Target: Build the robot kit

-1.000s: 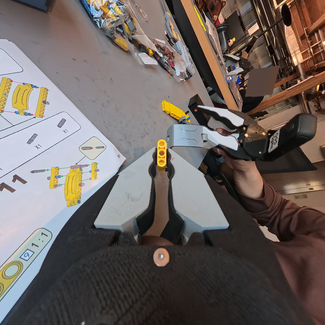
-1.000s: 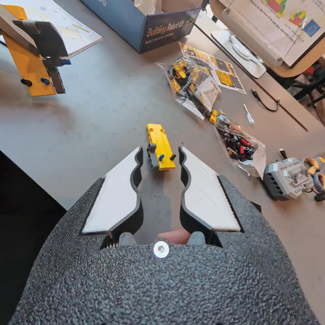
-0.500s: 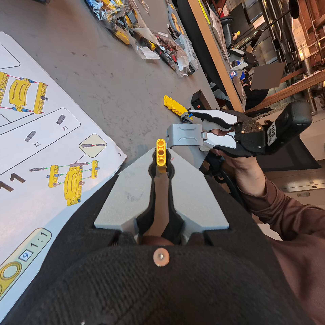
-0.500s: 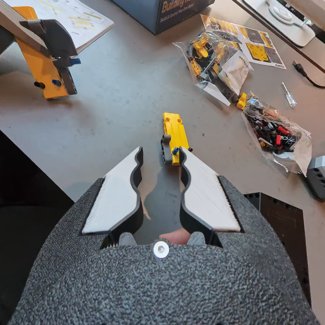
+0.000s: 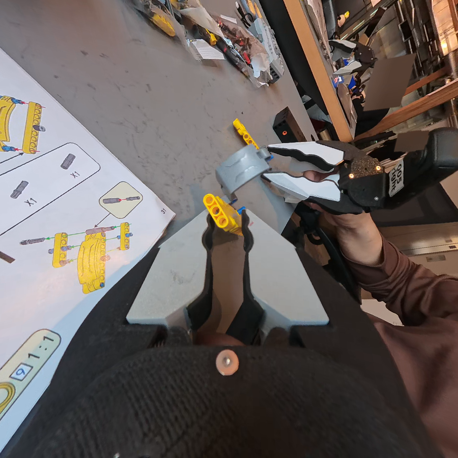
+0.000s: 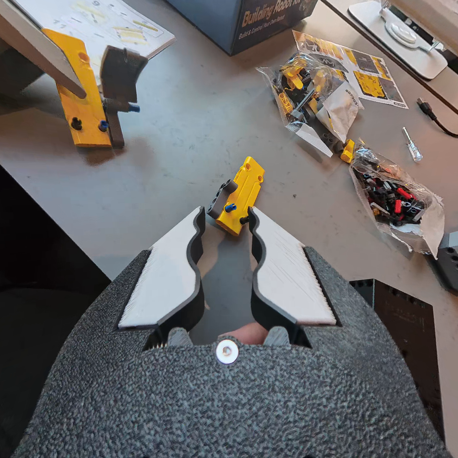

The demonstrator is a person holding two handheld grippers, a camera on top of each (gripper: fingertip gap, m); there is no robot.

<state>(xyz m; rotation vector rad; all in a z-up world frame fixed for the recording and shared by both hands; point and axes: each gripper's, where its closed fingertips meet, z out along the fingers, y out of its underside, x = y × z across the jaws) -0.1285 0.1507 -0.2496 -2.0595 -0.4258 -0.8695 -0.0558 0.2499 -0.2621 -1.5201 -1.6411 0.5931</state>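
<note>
My left gripper (image 5: 225,218) is shut on a yellow beam-and-panel assembly (image 5: 219,213) with a grey curved panel (image 5: 241,171) pinned to it. The assembly sits tilted between the tips. In the right wrist view it (image 6: 84,116) hangs at the upper left, just above the table, under one left finger (image 6: 49,59). My right gripper (image 6: 226,213) is open and low over the table. Its tips flank the near end of a second yellow panel (image 6: 244,190) that has a grey connector and blue and black pins. That panel also shows in the left wrist view (image 5: 244,133), beyond the right gripper (image 5: 266,162).
An open instruction booklet (image 5: 74,173) lies on the left. A blue box (image 6: 260,22), two bags of parts (image 6: 314,99) (image 6: 396,195), a sticker sheet (image 6: 366,76) and a small screwdriver (image 6: 411,146) lie farther back. A black perforated block (image 6: 401,309) is near right. The table edge runs along the near left. Left tips to right tips: about 12 centimeters.
The right gripper has come down onto the loose yellow panel, with its jaws slightly narrower. The held assembly has twisted in the left jaws, which stand wider, and sits closer to the right gripper.
</note>
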